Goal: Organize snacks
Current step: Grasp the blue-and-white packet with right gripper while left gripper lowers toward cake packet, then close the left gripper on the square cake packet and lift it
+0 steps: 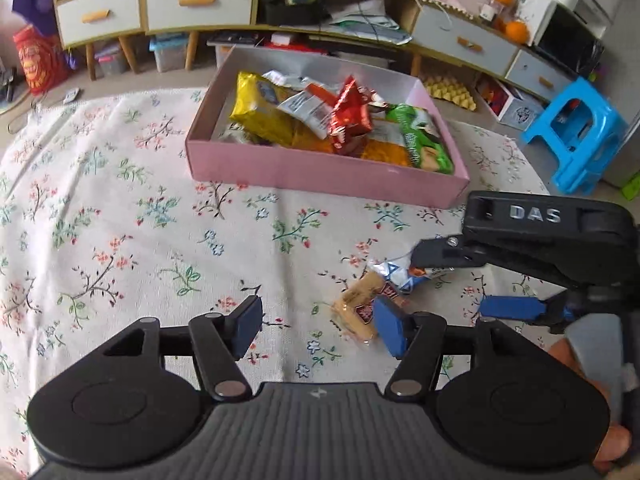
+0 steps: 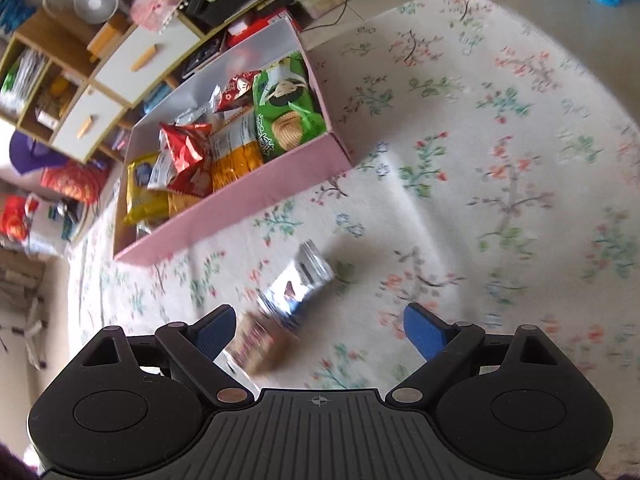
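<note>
A pink box [image 1: 320,176] holds several snack packs: yellow, red, orange and green. It also shows in the right wrist view [image 2: 240,208]. A beige cracker pack [image 1: 356,308] and a silver-blue pack [image 1: 394,274] lie on the floral cloth in front of the box. My left gripper [image 1: 320,326] is open and empty, its right pad beside the cracker pack. My right gripper [image 1: 460,280] comes in from the right, open around the silver-blue pack. In its own view the right gripper [image 2: 320,330] is open, the cracker pack [image 2: 260,344] and the silver pack [image 2: 304,280] between its fingers, blurred.
A floral tablecloth [image 1: 120,220] covers the round table. Behind it stand a low cabinet with drawers [image 1: 180,4], storage bins, a microwave [image 1: 568,36], oranges [image 1: 516,30] and a blue stool [image 1: 576,132]. A small fan [image 2: 94,2] sits on the cabinet.
</note>
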`<state>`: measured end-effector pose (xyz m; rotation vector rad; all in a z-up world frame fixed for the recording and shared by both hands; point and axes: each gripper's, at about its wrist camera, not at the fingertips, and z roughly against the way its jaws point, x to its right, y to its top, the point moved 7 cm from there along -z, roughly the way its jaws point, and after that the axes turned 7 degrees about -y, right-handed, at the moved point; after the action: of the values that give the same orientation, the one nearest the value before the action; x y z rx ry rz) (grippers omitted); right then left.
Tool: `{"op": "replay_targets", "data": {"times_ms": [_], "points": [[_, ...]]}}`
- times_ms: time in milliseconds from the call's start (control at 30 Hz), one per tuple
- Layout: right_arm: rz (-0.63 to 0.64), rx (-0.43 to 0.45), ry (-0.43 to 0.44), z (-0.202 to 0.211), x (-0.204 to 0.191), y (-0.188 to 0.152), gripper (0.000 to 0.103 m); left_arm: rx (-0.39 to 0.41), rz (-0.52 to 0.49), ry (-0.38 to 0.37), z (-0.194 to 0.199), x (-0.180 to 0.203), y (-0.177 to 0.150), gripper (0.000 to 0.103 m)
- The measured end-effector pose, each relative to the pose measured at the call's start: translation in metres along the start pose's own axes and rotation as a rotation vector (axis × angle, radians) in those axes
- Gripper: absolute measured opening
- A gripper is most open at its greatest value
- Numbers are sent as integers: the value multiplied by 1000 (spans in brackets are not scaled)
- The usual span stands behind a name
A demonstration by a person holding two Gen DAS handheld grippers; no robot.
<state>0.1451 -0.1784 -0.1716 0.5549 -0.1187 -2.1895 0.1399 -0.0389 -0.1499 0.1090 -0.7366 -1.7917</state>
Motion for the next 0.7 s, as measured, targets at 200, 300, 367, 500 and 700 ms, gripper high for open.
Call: {"op": "replay_targets", "data": {"times_ms": [200, 300, 367, 500, 700], "points": [[92, 26, -36, -19, -25, 2, 33, -14, -14, 10, -10, -8, 0, 65], [107, -23, -5, -19, -31, -2, 15, -30, -19, -42, -16, -2, 0, 75], [129, -3, -18, -12, -29, 1, 13, -43, -37, -63, -20, 7, 0, 77], [120, 77, -26, 10, -15, 15, 13, -36, -128, -37, -31, 27, -2, 80], [142, 127, -37, 28, -5, 18, 13, -65, -229, 61, -51, 42, -7, 60]]}}
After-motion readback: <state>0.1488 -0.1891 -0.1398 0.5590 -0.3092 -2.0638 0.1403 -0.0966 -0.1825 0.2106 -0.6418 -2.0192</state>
